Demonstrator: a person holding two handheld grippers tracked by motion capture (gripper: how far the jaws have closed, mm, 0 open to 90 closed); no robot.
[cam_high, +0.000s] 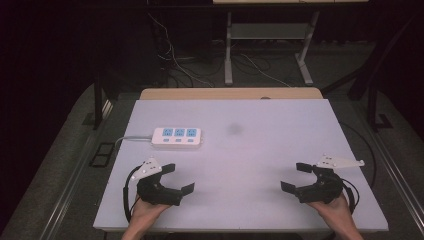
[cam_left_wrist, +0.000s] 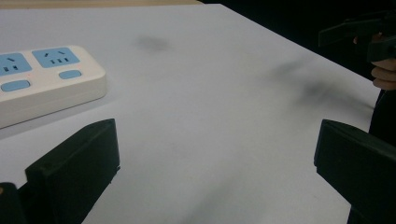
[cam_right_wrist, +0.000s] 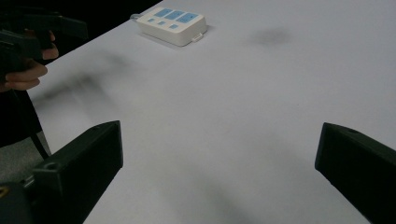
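A white power strip (cam_high: 177, 137) is seen lying flat on the white table (cam_high: 260, 150), its long axis running across the table, left to right, with its cord (cam_high: 134, 137) leaving the left end. The left gripper (cam_high: 173, 179) is held just on the near side of the strip, slightly left of its middle, jaws spread wide and nothing held. The right gripper (cam_high: 295, 176) is placed well apart from the strip, to its right and nearer the person, likewise wide open and empty. The left hand is judged the nearer for a reach. Bare tabletop lies all around the strip; a faint dark smudge (cam_high: 234, 129), possibly a stain, is noted to the strip's right.
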